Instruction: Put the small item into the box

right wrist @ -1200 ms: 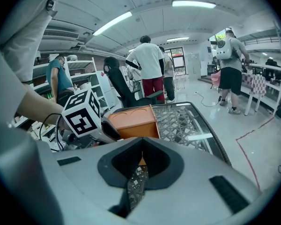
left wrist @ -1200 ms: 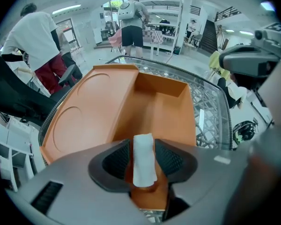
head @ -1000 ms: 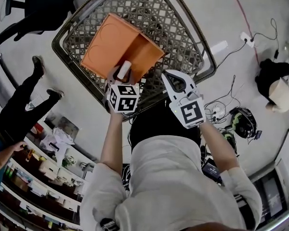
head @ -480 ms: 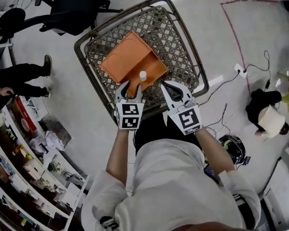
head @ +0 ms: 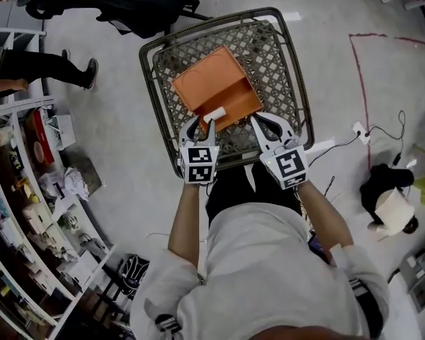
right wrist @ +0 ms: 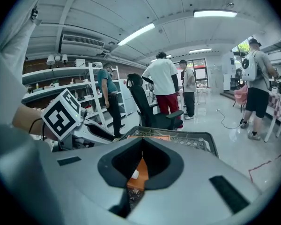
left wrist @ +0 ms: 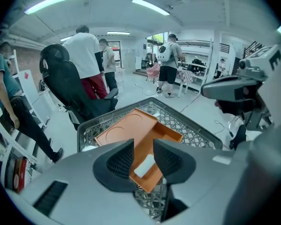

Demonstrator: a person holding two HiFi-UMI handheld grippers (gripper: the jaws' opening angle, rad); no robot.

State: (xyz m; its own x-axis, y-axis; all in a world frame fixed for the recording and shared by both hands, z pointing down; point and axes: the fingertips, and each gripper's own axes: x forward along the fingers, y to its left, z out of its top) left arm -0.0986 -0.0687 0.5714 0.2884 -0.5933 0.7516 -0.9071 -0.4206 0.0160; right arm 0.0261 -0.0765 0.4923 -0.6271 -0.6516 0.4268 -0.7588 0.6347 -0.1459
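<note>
Room first. The orange box (head: 230, 98) sits inside the lattice basket (head: 295, 69) with its lid flopped open flat toward the far left, and the basket rim runs all the way round it. Bare lattice shows between the box and the basket's right and near sides, so that's my slack. Outside the basket there's floor on the right with a white plug block (head: 358, 129) and its cable. Shelves (head: 28, 190) crowd in on the left, an office chair (head: 127, 2) stands past the far side, and a person's legs (head: 42, 66) are off at the far left.

Both grippers hang over the basket's near rim. The left gripper (head: 197, 124) has its jaws apart. They've just been closing a bit, but nothing is pinched. Looking through its own view I see the small item (left wrist: 144, 167) in the gap, lying down below in the box and clear of the pads. The right gripper (head: 267, 125) has its jaws together at the tips, on nothing, just beside the box's near right edge.

The item is white and lies on its side in the tray half of the box, up against the near wall, just beyond the left gripper's tips. In the head view its long axis runs nearly across the picture, with the right end tipped slightly away from me. In the left gripper view it lines up roughly with the gap between the jaws, slanted a little to the right.
</note>
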